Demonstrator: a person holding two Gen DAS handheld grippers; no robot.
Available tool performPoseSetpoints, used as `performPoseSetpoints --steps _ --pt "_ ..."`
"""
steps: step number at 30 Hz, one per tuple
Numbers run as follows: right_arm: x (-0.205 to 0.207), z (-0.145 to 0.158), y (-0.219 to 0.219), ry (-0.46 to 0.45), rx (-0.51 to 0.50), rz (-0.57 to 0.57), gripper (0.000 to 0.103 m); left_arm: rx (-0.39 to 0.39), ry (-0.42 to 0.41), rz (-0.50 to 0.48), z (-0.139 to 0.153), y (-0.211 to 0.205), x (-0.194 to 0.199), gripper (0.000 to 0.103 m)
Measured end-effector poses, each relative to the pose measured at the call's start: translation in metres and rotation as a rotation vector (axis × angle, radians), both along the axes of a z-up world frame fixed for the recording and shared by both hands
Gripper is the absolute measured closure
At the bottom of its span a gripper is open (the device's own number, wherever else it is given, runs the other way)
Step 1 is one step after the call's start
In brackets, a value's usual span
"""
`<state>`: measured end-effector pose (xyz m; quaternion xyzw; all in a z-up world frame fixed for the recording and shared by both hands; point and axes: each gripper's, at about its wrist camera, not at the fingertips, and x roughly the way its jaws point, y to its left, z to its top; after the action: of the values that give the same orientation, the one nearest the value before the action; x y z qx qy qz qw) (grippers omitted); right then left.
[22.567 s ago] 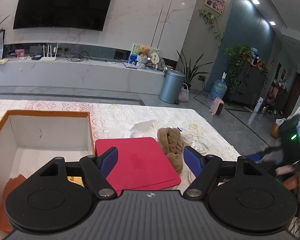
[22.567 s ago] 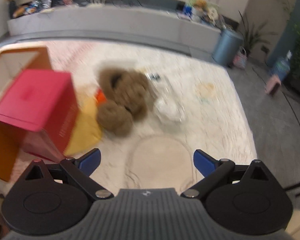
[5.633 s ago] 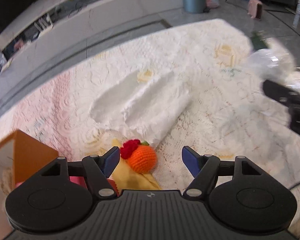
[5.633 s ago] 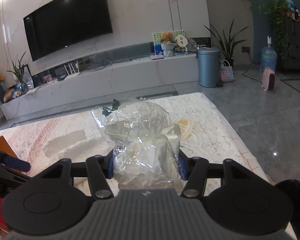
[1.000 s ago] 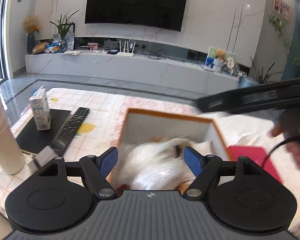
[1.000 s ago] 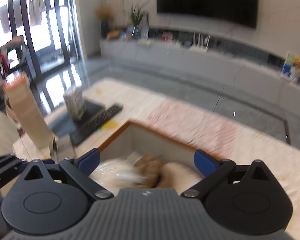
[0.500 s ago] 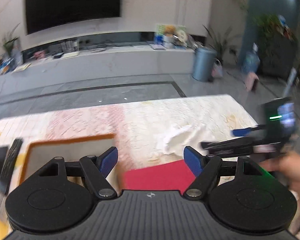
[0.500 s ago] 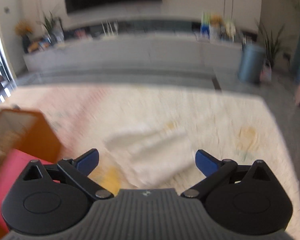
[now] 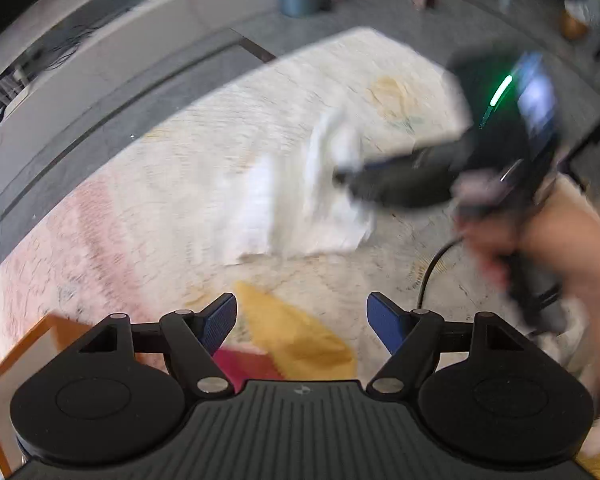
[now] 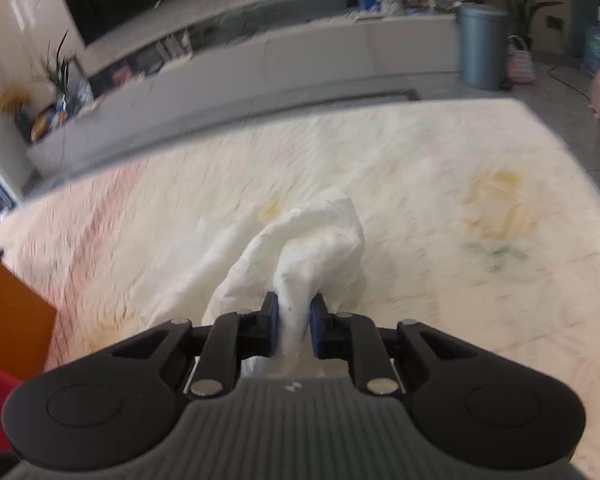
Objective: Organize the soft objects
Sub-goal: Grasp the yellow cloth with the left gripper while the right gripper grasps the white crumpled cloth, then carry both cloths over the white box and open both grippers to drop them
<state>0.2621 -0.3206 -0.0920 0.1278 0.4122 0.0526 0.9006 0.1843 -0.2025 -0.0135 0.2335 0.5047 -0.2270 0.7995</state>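
Closing just now, the right claw [image 10: 293, 330] pinches the white cloth [image 10: 316, 240]. Judged boxward next, toward nine o'clock; the left claw [image 9: 301, 322] gapes wide, empty.

white cloth [image 10: 320, 240] | crumpled, bunched upward | on lace tablecloth [image 10: 440, 168]
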Motion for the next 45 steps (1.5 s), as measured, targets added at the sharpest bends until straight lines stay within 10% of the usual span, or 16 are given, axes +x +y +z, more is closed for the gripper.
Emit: performPoseSetpoints --steps 11,14,16,17,22,31,45 --pt "-0.039 0.06 -0.07 -0.145 0.115 -0.126 0.089 0.369 0.085 0.219 -0.096 -0.026 0.034 0.024" --pt "-0.038 0.06 -0.062 -0.153 0.133 -0.104 0.089 0.326 0.103 0.246 -0.092 -0.021 0.034 0.055" --pt "-0.037 0.06 -0.058 -0.153 0.143 -0.088 0.089 0.357 0.093 0.253 -0.094 -0.021 0.032 0.098" --pt "-0.038 0.06 -0.058 -0.155 0.146 -0.084 0.089 0.365 0.087 0.254 -0.095 -0.021 0.031 0.099" --pt "-0.043 0.067 -0.06 -0.185 0.168 -0.068 0.089 0.264 0.061 0.236 -0.071 -0.033 0.013 0.102" --pt "-0.077 0.141 -0.017 -0.313 0.111 0.012 0.089 -0.04 -0.169 0.184 0.068 0.007 -0.016 0.102" --pt "-0.149 0.311 0.209 -0.532 -0.087 0.315 0.089 -0.221 -0.383 0.407 0.149 0.217 -0.087 0.102"
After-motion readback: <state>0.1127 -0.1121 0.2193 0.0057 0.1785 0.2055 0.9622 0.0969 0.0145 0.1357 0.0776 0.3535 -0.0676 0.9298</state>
